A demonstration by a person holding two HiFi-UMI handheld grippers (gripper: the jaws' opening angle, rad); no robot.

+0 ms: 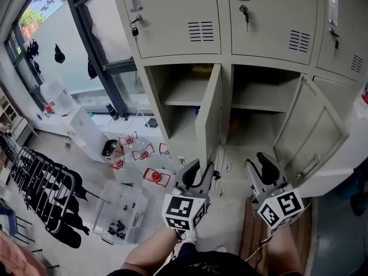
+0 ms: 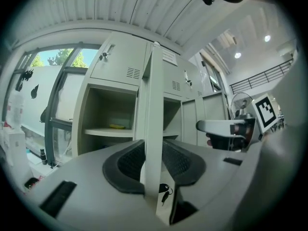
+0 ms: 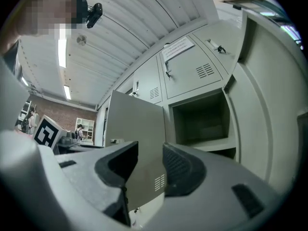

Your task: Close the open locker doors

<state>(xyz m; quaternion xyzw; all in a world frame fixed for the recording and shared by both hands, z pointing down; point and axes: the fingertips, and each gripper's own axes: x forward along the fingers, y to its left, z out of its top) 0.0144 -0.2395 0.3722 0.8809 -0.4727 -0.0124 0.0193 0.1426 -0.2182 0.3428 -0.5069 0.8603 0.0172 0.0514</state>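
Note:
Two lower locker doors stand open under closed upper ones. The left door [image 1: 208, 117] swings out toward me, and its front edge [image 2: 153, 129], with keys hanging low [image 2: 163, 192], runs between the pads of my left gripper [image 2: 153, 160], which press it from both sides. The right door [image 1: 310, 128] hangs wide open to the right. My right gripper [image 1: 264, 167] is held in front of the right compartment [image 3: 199, 121], left of that door. Its jaws [image 3: 147, 162] stand open and grip nothing; the left door's vented face [image 3: 139, 143] shows beyond them.
A yellow item [image 2: 117, 126] lies on the left locker's shelf. Clear plastic boxes [image 1: 118, 211] and red-marked sheets [image 1: 155, 177] lie on the floor at left. A drying rack with dark clothes [image 1: 43, 188] stands beside a large window [image 1: 75, 50]. Closed upper lockers [image 1: 178, 16] are above.

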